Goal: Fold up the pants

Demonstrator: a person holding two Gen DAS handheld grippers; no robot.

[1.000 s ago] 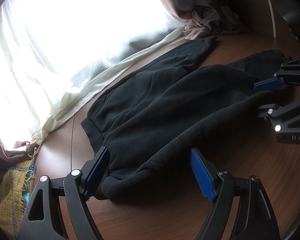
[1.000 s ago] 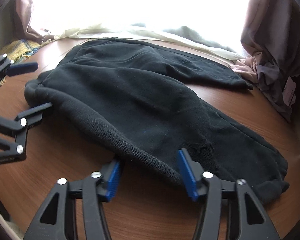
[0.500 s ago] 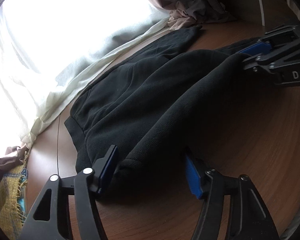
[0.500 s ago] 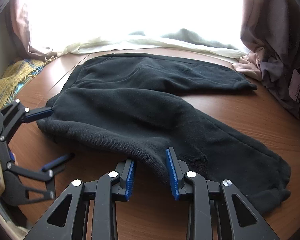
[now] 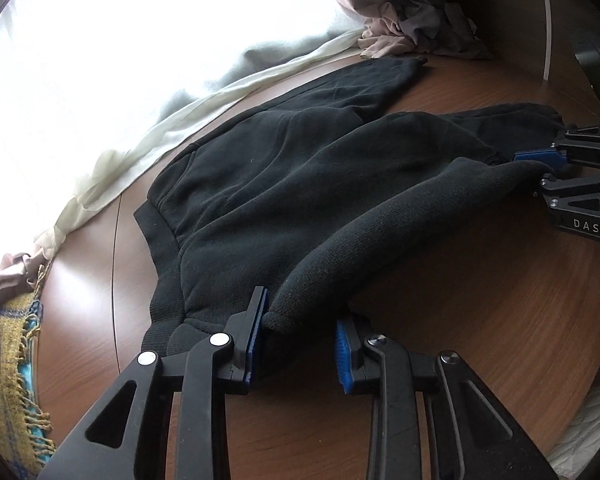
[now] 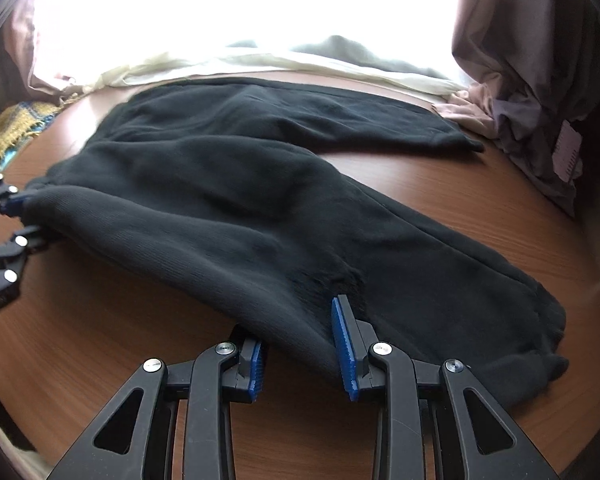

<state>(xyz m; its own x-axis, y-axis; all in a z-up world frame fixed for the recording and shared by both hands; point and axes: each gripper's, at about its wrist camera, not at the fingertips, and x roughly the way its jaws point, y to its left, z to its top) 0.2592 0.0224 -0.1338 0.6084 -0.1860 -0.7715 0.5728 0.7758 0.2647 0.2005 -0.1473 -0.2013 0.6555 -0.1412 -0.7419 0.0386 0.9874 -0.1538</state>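
Pants (image 5: 300, 184) black, spread flat | both grippers (image 5: 298, 346) (image 6: 300, 354) nipping near fold, left's jaws just closing

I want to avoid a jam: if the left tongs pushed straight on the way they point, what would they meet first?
The black pants: the rolled near edge already sits between the left tongs, with the wooden table just beneath.

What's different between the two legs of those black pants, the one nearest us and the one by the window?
The near leg humps up with a thick rolled edge; the far leg lies flat. The far leg runs along the white curtain, its cuff beside the pink cloth heap; the near leg crosses the wooden table. Both are black.
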